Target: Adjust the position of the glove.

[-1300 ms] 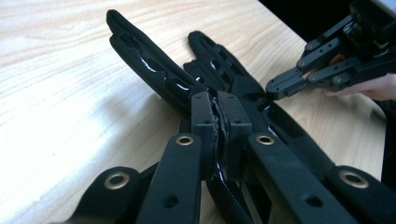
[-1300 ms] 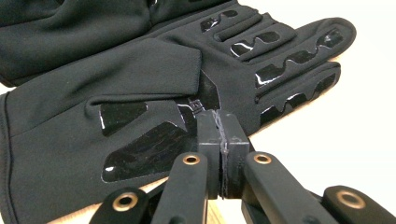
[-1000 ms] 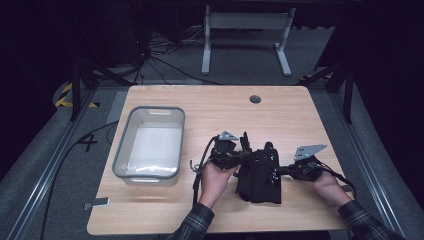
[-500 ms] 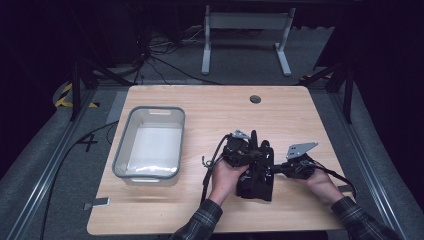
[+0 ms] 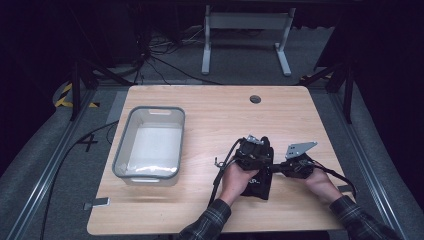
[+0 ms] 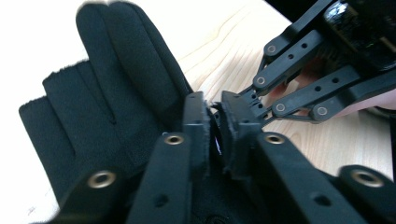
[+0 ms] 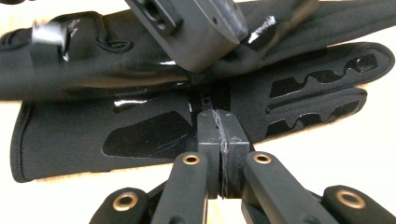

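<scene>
A person sits at a wooden tabletop (image 5: 210, 115) with a pair of tongs in each hand, working on black gloves (image 5: 260, 181) that lie stacked at about 5 o'clock on the tabletop, well apart from a grey plastic bin (image 5: 150, 145) at 9 o'clock.

Since a second ago, the left tongs (image 5: 261, 156) have slid toward 3 o'clock and slightly down, and now sit over the top of the gloves, close to the right tongs (image 5: 278, 168). The gloves have been drawn a little nearer the person's edge. The left jaws have just been opening. In the left gripper view, the left tongs (image 6: 214, 122) stand a narrow gap apart with a fold of dark fabric seemingly between them, so the grip looks to be loosening rather than clamped. The right tongs (image 7: 221, 135) have not moved; in the right gripper view their jaws are pressed together, tips at the glove's palm (image 7: 140, 133), apparently pinching a bit of its edge.

This suggests a hand-over: the right tongs anchor the gloves while the left lets go to take a new hold.

Hard to make out: in the high view the black tongs and black gloves merge into one dark mass, so contact cannot be read there. Whether there are two gloves or more is uncertain. In the right gripper view, the left tongs' grey body blurs across the upper glove, hiding its middle. Whether the left pads still press the fabric cannot be told for sure.
</scene>
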The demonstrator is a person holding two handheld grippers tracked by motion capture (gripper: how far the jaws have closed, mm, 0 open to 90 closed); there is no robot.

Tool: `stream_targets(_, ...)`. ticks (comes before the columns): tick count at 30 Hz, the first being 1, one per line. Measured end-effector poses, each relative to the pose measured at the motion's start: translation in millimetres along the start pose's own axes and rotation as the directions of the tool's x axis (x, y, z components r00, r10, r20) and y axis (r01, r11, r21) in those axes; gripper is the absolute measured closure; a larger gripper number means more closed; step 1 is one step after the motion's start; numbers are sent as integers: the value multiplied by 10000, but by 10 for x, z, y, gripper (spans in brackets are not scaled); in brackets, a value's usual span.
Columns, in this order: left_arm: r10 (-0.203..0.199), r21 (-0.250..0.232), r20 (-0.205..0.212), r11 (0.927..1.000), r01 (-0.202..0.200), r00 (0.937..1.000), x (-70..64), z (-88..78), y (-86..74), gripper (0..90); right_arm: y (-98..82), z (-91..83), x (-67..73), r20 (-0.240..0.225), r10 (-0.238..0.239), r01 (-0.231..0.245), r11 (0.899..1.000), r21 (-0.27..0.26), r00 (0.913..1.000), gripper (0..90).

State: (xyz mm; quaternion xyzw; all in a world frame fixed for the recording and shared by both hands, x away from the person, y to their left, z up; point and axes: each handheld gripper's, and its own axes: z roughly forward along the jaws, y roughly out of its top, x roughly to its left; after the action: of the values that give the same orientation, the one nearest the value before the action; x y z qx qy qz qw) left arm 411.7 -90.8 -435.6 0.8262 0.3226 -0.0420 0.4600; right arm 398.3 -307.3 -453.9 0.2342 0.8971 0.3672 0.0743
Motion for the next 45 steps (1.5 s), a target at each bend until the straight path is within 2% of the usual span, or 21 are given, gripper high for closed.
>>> stream_targets(4, 209, -376, -34, 9991, -210, 9998, -27, -151, 26, 773, 1, -75, -14, 48, 31, -31, 10000, -71, 10000, 900)
stream_targets(7, 320, -447, -174, 9985, -328, 9993, -13, -288, 23, 879, 19, -192, -24, 114, 99, -94, 9992, -397, 9999, 900)
stream_targets(11, 519, -150, -814, 9985, -533, 9953, 19, -415, -30, 897, 80, -280, -11, -2, 201, -200, 9962, -844, 9998, 900)
stream_targets(13, 603, 110, -1059, 9982, -595, 9925, 43, -471, -106, 897, 116, -273, 5, -187, 228, -245, 9950, -972, 9996, 900)
stream_targets(15, 586, 296, -1154, 9980, -555, 9916, 64, -489, -170, 897, 174, -226, 46, -206, 25, -45, 9953, -963, 9998, 900)
stream_targets(19, 586, 523, -1185, 9972, -527, 9912, 86, -466, -225, 897, 219, -102, 63, -126, -208, 199, 9975, -680, 9997, 900)
stream_targets(21, 675, 870, -1123, 9945, -578, 9914, 61, -367, -258, 897, 204, -31, 43, -20, -244, 243, 9989, -407, 9997, 900)
stream_targets(24, 982, 1374, -1251, 9872, -808, 9873, 21, -234, -283, 897, 161, 43, 24, 56, -318, 318, 9995, 1, 9995, 900)
stream_targets(29, 1179, 1671, -1437, 9815, -933, 9826, 14, -160, -300, 897, 132, 76, 21, 92, -337, 337, 9994, 89, 9994, 900)
stream_targets(36, 1247, 1755, -1499, 9796, -978, 9808, 40, -130, -289, 898, 121, 63, 42, 31, -388, 388, 9991, 162, 9992, 900)
stream_targets(42, 1183, 1811, -1463, 9792, -910, 9821, 87, -116, -255, 898, 92, 41, 84, -130, -415, 417, 9990, 147, 9991, 900)
stream_targets(45, 1298, 1978, -1522, 9753, -985, 9798, 106, -100, -209, 898, 82, 34, 123, -295, -483, 488, 9987, 167, 9984, 900)
